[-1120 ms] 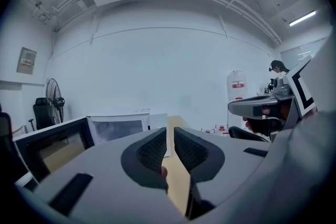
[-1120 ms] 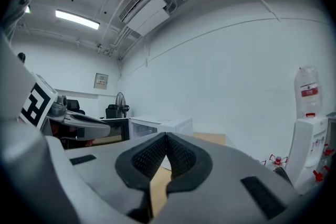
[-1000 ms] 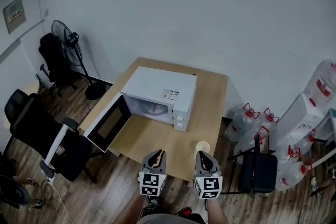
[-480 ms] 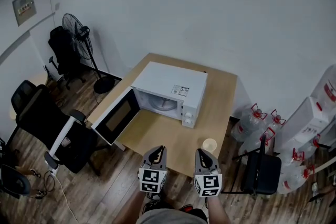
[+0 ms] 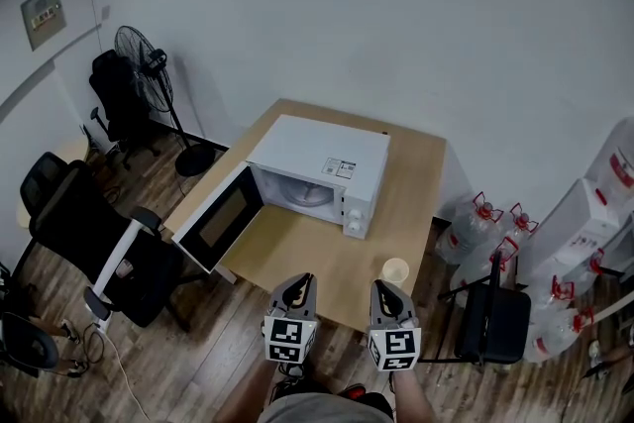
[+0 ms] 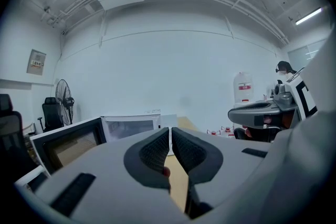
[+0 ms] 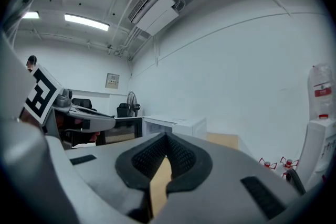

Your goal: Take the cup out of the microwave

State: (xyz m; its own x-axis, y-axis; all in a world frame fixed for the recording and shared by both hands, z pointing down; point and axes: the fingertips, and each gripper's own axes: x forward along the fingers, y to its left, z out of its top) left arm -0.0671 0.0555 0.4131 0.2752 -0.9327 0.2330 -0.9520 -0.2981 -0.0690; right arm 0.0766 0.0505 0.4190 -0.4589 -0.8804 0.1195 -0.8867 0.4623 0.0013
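Note:
The paper cup (image 5: 395, 271) stands upright on the wooden table (image 5: 317, 258), near its front right edge and outside the white microwave (image 5: 322, 154). The microwave's door (image 5: 220, 221) hangs open to the left, and its cavity shows only the turntable. My left gripper (image 5: 297, 285) and right gripper (image 5: 381, 289) are side by side in front of the table, short of the cup. In the left gripper view the left gripper (image 6: 170, 132) is shut with nothing in it. The right gripper (image 7: 166, 137) also has its pads together and empty.
A standing fan (image 5: 144, 64) and black office chairs (image 5: 84, 233) are left of the table. A black chair (image 5: 492, 324), several water bottles (image 5: 485, 228) and a white dispenser (image 5: 584, 213) stand at the right. The floor is wood.
The head view has shifted, so the table and microwave sit further right and lower in it. Both grippers hold their places, and the cup stays on the table.

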